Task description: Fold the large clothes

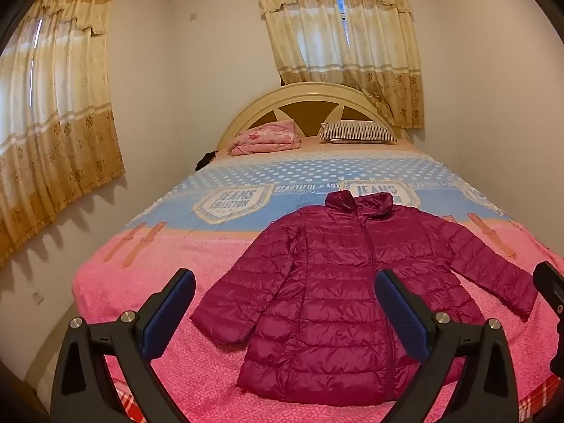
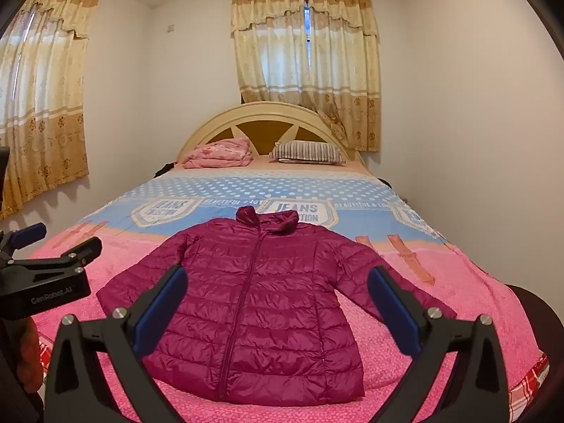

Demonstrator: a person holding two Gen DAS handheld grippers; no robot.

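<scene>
A magenta quilted puffer jacket lies flat, front up and zipped, on the pink bedspread, collar toward the headboard, both sleeves spread out. It also shows in the right wrist view. My left gripper is open and empty, held above the jacket's near hem. My right gripper is open and empty, also above the near hem. The left gripper shows at the left edge of the right wrist view. Part of the right gripper shows at the right edge of the left wrist view.
The bed fills the room's middle, with a blue dotted band beyond the jacket. A folded pink blanket and a striped pillow lie by the cream headboard. Curtains hang left and behind. White walls stand close on both sides.
</scene>
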